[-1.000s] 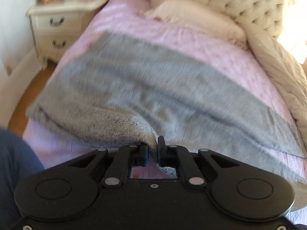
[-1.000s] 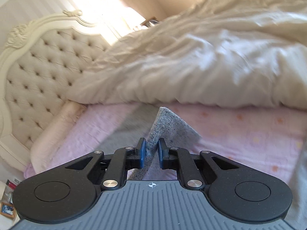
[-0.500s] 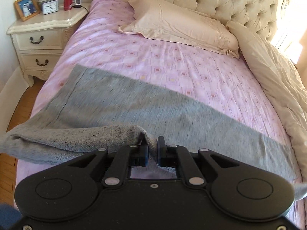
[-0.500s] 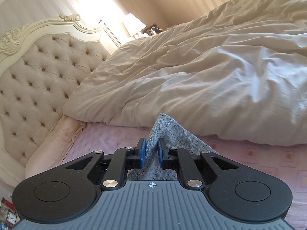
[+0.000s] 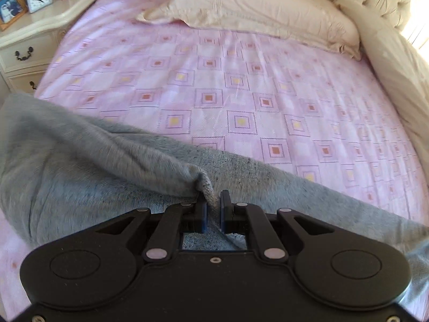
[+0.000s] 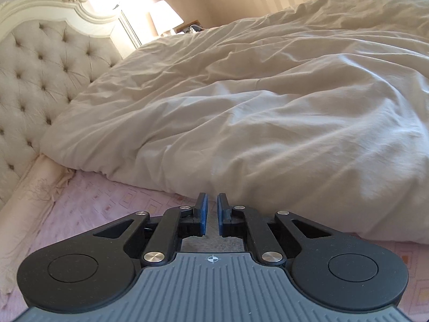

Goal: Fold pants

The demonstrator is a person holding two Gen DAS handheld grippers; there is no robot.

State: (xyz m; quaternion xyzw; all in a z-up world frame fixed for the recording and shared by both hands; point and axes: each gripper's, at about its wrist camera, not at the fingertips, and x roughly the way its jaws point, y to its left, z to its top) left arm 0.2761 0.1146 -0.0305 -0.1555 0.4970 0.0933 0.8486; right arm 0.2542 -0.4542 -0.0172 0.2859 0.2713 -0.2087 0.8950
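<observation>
1. Grey knit pants (image 5: pixel 88 177) lie across the near part of the bed, one edge lifted into a fold by the left gripper (image 5: pixel 213 206), whose jaws are clenched on that edge.
2. The right gripper (image 6: pixel 211 209) has its jaws closing with nothing seen between the blue pads (image 6: pixel 203 214); a bit of grey cloth shows beneath them.
3. Past the pants the pink patterned sheet (image 5: pixel 241 94) lies bare.
4. A cream duvet (image 6: pixel 268 107) is heaped on the sheet's right side.
5. Farther off lie a pillow (image 5: pixel 254 2), the tufted headboard (image 6: pixel 40 67) and a nightstand (image 5: pixel 29 37).
</observation>
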